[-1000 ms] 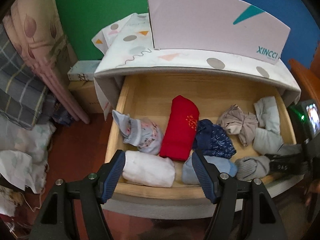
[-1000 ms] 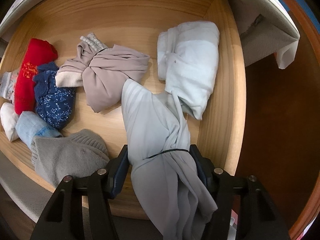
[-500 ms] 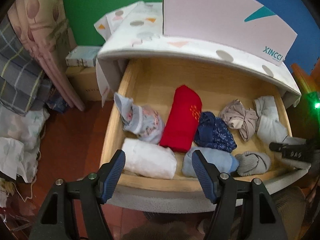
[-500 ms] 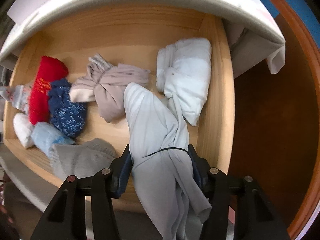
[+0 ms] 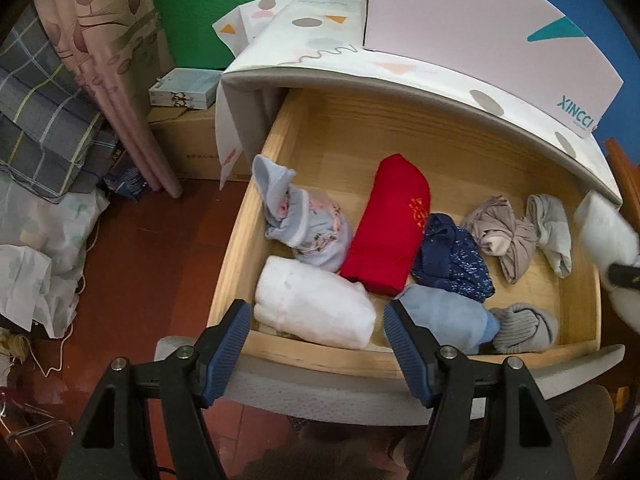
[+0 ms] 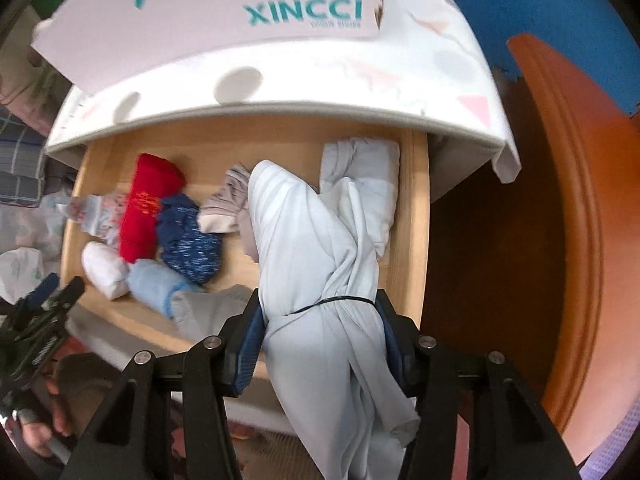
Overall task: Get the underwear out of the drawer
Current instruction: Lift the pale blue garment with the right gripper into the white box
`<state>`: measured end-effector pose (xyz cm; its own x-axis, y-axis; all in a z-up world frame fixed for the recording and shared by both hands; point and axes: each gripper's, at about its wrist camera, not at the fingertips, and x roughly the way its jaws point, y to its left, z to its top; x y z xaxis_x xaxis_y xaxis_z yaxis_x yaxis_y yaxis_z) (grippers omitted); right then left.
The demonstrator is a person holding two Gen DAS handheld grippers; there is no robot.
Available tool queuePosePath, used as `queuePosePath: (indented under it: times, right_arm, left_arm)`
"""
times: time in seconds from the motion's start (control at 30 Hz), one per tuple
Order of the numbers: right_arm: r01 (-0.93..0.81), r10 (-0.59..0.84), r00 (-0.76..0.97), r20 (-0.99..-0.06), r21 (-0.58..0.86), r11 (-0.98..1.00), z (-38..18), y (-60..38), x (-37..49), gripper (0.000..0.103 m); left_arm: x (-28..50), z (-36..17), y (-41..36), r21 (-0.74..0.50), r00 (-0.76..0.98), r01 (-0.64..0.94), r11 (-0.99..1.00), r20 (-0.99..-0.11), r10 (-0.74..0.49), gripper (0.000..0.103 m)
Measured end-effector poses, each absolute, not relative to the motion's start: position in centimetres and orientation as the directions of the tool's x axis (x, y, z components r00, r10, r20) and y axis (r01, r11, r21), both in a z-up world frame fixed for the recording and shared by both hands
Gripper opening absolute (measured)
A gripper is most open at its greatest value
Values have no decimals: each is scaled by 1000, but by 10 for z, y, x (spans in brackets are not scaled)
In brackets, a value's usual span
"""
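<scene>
Jaws: left gripper (image 5: 316, 344) spread wide and empty above the wooden drawer (image 5: 304, 350) front.
Right wrist view: right gripper (image 6: 320, 336) clamps the pale blue-grey underwear (image 6: 316, 264), hanging above the drawer's rolled bundles.

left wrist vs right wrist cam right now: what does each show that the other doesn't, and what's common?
Left wrist only: the open left gripper with nothing between its pads, a curtain, and boxes on the floor.

Right wrist only: the right gripper shut on a pale grey garment bound with a black band, and orange-brown wood to the right of the drawer.

Both: the wooden drawer, red roll, navy bundle, white roll and XINCCI box.
</scene>
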<state>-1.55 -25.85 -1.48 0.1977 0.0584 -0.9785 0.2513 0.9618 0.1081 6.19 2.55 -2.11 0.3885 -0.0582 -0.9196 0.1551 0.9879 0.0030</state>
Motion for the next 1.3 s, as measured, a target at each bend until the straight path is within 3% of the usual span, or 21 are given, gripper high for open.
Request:
queuePosePath:
  times: [0.3, 0.67, 0.87, 1.3]
  right_arm:
    - [198, 33, 340, -940, 107, 974, 87, -258, 5, 48]
    - [204, -20, 442, -897, 79, 976, 150, -261, 104, 48]
    - [223, -45, 412, -910, 53, 973, 141, -265, 167, 49]
    - [273, -54, 284, -957, 27, 962, 58, -281, 236, 51]
  left_arm:
    - [62, -22, 27, 0, 384, 149, 989, -922, -58, 71]
    - [61, -21, 29, 6, 401, 137, 991, -915, -50, 71]
    - [62, -22, 27, -10, 395, 152, 988, -916, -70, 71]
    - [66, -23, 30, -30, 388, 151, 988, -917, -87, 71]
